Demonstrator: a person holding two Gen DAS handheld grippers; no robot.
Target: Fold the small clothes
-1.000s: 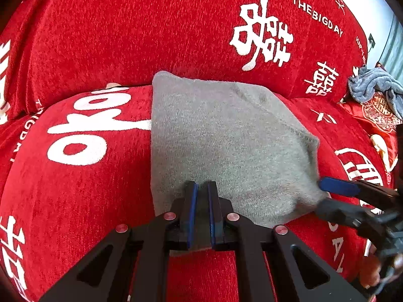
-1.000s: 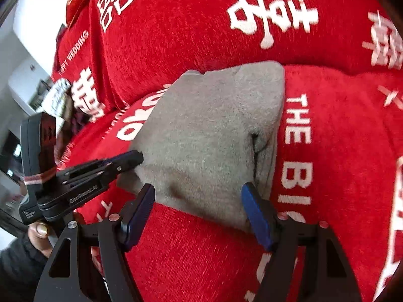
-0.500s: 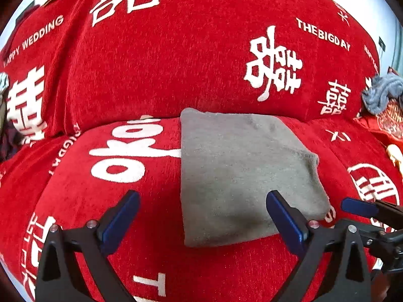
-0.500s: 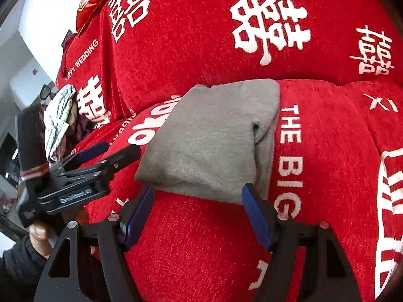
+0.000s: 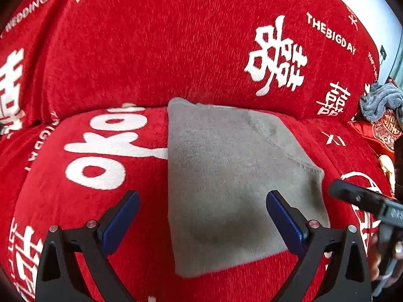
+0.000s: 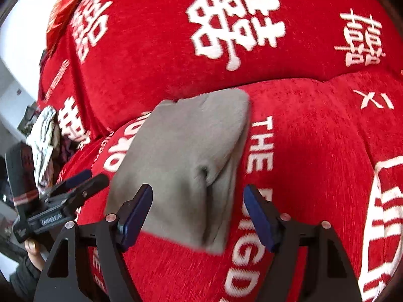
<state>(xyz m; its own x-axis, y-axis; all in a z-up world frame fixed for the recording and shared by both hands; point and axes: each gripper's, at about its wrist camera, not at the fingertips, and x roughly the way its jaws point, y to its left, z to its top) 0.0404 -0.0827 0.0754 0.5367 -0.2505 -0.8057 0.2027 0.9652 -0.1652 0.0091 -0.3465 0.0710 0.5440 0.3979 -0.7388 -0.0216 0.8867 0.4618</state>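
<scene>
The grey garment lies folded into a compact block at the centre of both views, flat on the seat of the red sofa cover and butted against the backrest. A second ago my left gripper was pinched shut on its near edge; its jaws have just been opening and now stand as wide as they go, lifted clear with nothing in them. My right gripper is also open, wide but not fully, straddling the near corner without pressing it. I read that as this fold released and done.

The right view alone shows the layered side, with a small pucker where the layers meet. The left view shows only the smooth top, plus a grey-blue cloth at the right edge, perhaps the next piece.
</scene>
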